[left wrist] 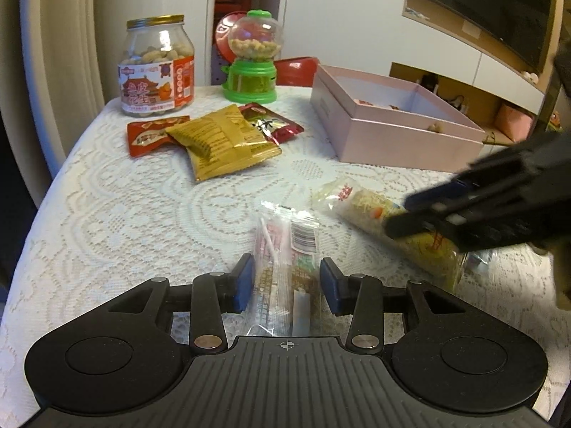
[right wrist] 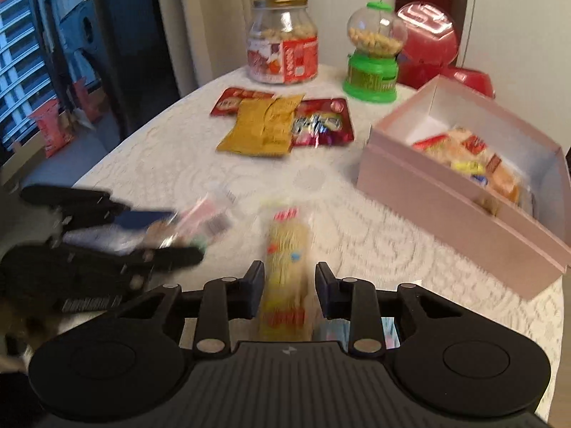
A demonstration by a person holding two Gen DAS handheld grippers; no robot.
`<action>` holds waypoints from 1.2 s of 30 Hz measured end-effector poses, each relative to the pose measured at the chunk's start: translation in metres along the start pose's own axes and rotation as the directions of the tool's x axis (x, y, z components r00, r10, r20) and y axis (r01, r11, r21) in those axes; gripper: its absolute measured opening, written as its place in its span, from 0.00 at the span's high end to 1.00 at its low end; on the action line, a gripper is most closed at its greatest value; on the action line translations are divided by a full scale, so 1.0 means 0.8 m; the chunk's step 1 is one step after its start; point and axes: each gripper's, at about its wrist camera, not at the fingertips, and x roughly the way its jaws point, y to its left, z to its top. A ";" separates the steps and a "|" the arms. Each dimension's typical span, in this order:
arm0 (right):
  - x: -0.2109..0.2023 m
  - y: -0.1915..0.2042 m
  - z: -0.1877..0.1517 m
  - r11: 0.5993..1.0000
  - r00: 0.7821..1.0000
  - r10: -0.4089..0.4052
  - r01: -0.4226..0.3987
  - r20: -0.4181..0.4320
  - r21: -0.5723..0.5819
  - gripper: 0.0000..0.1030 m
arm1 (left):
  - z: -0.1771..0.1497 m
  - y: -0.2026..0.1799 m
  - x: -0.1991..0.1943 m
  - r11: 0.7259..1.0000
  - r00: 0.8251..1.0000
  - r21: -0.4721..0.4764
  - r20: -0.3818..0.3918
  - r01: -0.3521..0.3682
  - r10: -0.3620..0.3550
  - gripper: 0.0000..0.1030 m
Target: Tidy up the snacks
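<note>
Lace tablecloth [left wrist: 107, 214] | left gripper [left wrist: 287, 285] grips clear packet [left wrist: 285, 249] | right gripper [right wrist: 289, 287] grips yellow packet [right wrist: 285, 249]

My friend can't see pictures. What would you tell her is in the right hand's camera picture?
The right gripper is closed on a yellow noodle snack packet above a white lace tablecloth. A pink box holding snacks sits to its right, the left gripper holds a clear packet to its left, and a peanut jar stands behind.
</note>
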 end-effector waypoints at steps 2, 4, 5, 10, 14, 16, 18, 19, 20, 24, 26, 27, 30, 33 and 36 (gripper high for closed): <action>0.019 0.001 0.010 1.000 1.000 0.007 -0.007 -0.009 0.009 0.70 | -0.001 0.003 0.000 1.000 1.000 -0.001 0.007 0.009 -0.009 0.57; 0.036 0.003 0.017 1.000 0.999 -0.001 0.002 -0.036 0.017 0.70 | -0.002 0.004 -0.001 1.000 1.000 -0.005 0.005 0.015 -0.015 0.57; 0.039 0.007 0.018 1.000 0.999 -0.011 0.012 -0.042 0.013 0.70 | -0.001 0.004 -0.002 1.000 1.000 -0.002 0.000 0.016 -0.016 0.57; -0.014 0.007 0.007 1.000 0.999 0.018 -0.018 0.029 0.020 0.73 | -0.003 -0.003 -0.007 1.000 1.000 0.005 0.000 -0.003 0.003 0.60; -0.083 -0.018 -0.015 0.997 0.992 -0.001 -0.008 0.123 0.072 0.74 | 0.001 -0.013 -0.019 0.998 0.997 -0.030 0.057 0.053 -0.051 0.60; -0.106 -0.030 -0.025 0.996 0.988 -0.025 0.011 0.155 0.094 0.74 | 0.021 -0.021 -0.026 0.996 0.992 -0.047 0.108 0.077 -0.072 0.60; -0.125 -0.044 -0.036 0.993 0.982 -0.053 0.032 0.181 0.117 0.74 | 0.054 -0.030 -0.031 0.993 0.983 -0.046 0.156 0.108 -0.099 0.60; -0.132 -0.051 -0.041 0.990 0.980 -0.061 0.036 0.190 0.133 0.74 | 0.078 -0.037 -0.033 0.993 0.976 -0.031 0.190 0.117 -0.109 0.60; -0.137 -0.058 -0.045 0.989 0.979 -0.065 0.037 0.195 0.144 0.74 | 0.103 -0.046 -0.032 0.993 0.968 -0.007 0.221 0.119 -0.115 0.60; -0.149 -0.075 -0.057 0.981 0.971 -0.096 0.055 0.221 0.184 0.74 | 0.201 -0.082 0.002 0.988 0.962 0.060 0.226 0.141 -0.151 0.59; -0.154 -0.084 -0.062 0.978 0.967 -0.099 0.051 0.236 0.201 0.74 | 0.241 -0.095 0.042 0.987 0.969 0.045 0.188 0.152 -0.158 0.59; -0.155 -0.088 -0.063 0.977 0.966 -0.097 0.046 0.241 0.209 0.74 | 0.256 -0.098 0.067 0.985 0.971 0.022 0.165 0.174 -0.175 0.58; -0.155 -0.103 -0.061 0.970 0.964 -0.106 0.046 0.244 0.238 0.74 | 0.274 -0.097 0.147 0.974 0.976 -0.092 0.076 0.209 -0.203 0.61; -0.160 -0.120 -0.054 0.963 0.960 -0.121 0.051 0.253 0.265 0.74 | 0.265 -0.088 0.175 0.964 0.974 -0.144 0.059 0.223 -0.217 0.61; -0.168 -0.141 -0.030 0.958 0.948 -0.150 0.069 0.280 0.278 0.74 | 0.255 -0.064 0.163 0.951 0.960 -0.151 0.107 0.271 -0.257 0.61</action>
